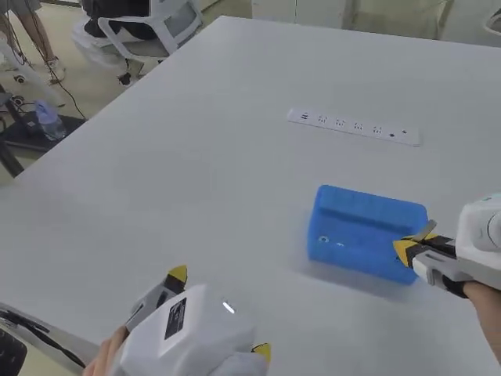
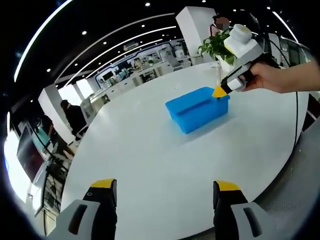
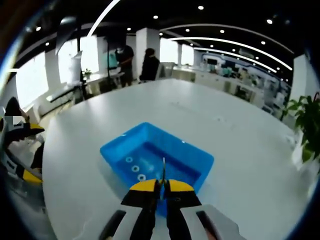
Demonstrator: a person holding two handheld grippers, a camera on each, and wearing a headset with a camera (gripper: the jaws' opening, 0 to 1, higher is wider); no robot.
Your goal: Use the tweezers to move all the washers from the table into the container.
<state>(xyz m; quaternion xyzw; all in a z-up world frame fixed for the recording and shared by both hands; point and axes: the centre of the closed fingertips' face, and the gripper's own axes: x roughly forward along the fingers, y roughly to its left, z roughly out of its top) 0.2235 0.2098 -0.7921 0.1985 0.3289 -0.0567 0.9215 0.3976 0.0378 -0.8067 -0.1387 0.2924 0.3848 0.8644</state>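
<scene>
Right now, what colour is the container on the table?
Bright blue. The container shows best in the right gripper view, seen from above.

Three washers (image 3: 135, 168), one container (image 3: 122, 136), one tweezers (image 3: 163, 172)

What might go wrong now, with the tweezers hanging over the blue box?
1. The thin tweezers sit pinched in the right gripper, whose jaws are shut; they might twist or slip out.
2. That gripper hangs close to the rim of the blue container, so a bump might shove it and rattle the washers inside. The left gripper is open and well away, so nothing steadies the container.
</scene>
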